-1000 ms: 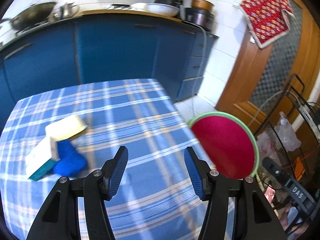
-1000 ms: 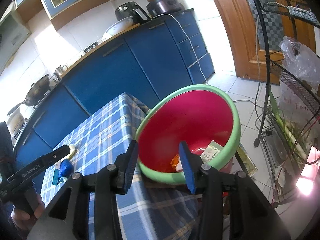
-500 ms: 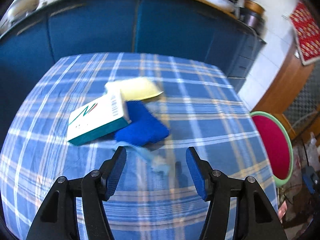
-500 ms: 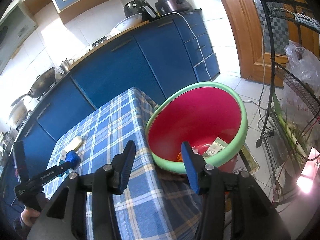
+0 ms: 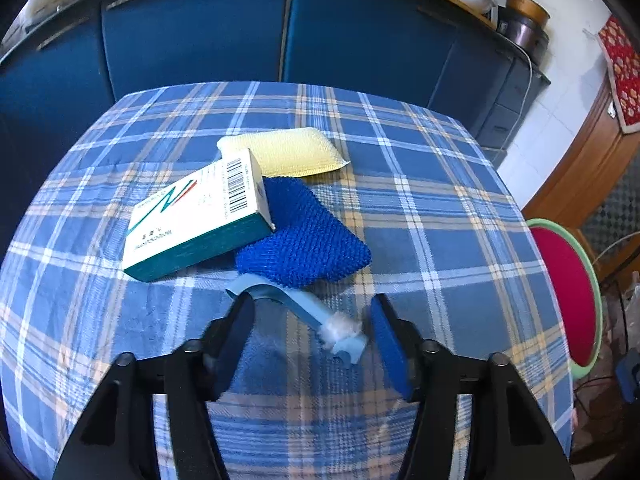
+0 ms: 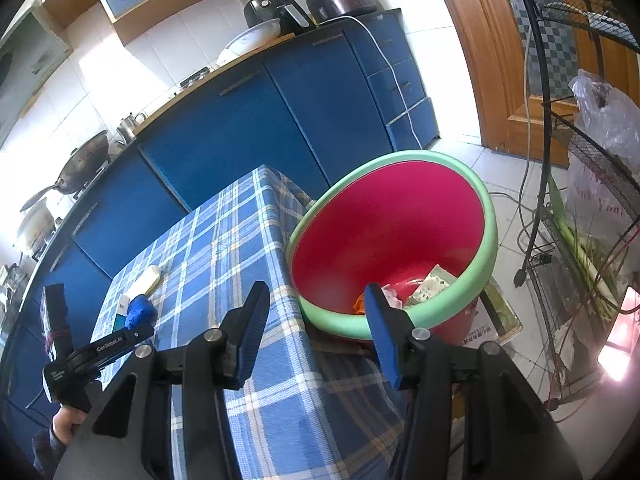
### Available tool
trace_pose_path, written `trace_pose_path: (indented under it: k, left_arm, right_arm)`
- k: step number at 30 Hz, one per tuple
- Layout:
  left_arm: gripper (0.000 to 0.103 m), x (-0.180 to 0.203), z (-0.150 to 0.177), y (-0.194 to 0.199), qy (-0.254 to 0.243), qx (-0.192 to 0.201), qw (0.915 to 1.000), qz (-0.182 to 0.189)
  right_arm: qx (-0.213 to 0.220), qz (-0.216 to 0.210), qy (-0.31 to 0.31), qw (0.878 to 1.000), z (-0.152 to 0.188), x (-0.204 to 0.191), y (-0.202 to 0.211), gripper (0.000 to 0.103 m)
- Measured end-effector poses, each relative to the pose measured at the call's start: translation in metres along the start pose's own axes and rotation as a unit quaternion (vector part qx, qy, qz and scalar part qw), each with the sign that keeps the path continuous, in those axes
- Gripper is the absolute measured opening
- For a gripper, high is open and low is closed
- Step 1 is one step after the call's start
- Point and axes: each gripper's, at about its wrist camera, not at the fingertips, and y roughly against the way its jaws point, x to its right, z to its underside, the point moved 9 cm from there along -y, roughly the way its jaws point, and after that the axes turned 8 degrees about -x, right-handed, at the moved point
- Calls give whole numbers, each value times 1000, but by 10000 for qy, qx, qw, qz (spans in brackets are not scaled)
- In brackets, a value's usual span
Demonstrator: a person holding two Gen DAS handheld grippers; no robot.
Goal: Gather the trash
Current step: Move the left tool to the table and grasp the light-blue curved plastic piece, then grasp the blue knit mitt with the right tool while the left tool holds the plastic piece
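On the blue plaid tablecloth point(image 5: 440, 216) lie a white and teal carton point(image 5: 196, 216), a blue knitted scrubber point(image 5: 304, 236), a yellow sponge point(image 5: 284, 150) and a light blue toothbrush point(image 5: 304, 316) with white bristles. My left gripper point(image 5: 312, 340) is open, its fingers either side of the toothbrush head, just above the cloth. My right gripper point(image 6: 316, 320) is open and empty, above the table's right edge beside the red basin with a green rim point(image 6: 400, 240), which holds scraps of trash. The basin also shows in the left wrist view point(image 5: 568, 292).
Blue kitchen cabinets point(image 5: 192, 28) stand behind the table. A wire rack point(image 6: 580, 208) with plastic bags and greens stands right of the basin. A wooden door point(image 6: 480, 40) is at the back right. The left gripper tool point(image 6: 92, 356) shows in the right wrist view.
My left gripper has swung left from the basin toward the pile and come down over the toothbrush. My right gripper has drifted slightly back from the basin and stays open.
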Motion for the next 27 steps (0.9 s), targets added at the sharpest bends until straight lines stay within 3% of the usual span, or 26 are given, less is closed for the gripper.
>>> trace_pose_path:
  k: [2,5,11,15,22,27]
  left_arm:
    - [33,1,3,2,-117,-37,9999,99]
    - [20,3,9,5,-256,-93,9994,214]
    - [19,-3,29,19,-380,-132,9975,577]
    - [19,-16,32,34,-383,58,9976,577]
    - [19,-43,14,60,-269,500,9972,485]
    - [19,-64,-8,68,-190,729,9963,417]
  right_arm:
    - [-9,-17,-15,10000,0,0,-1,52]
    - [-24,-76,-17,10000,0,-4,-1,52]
    - [-30,-126,152,9998,4,-22,2,52]
    - [-65,-152,298,9994,8,-37,2,52]
    - [-241,-224,638,9974,16,-72,-5,53]
    - [-398,-305,1073,9930,18,-108,-15,62]
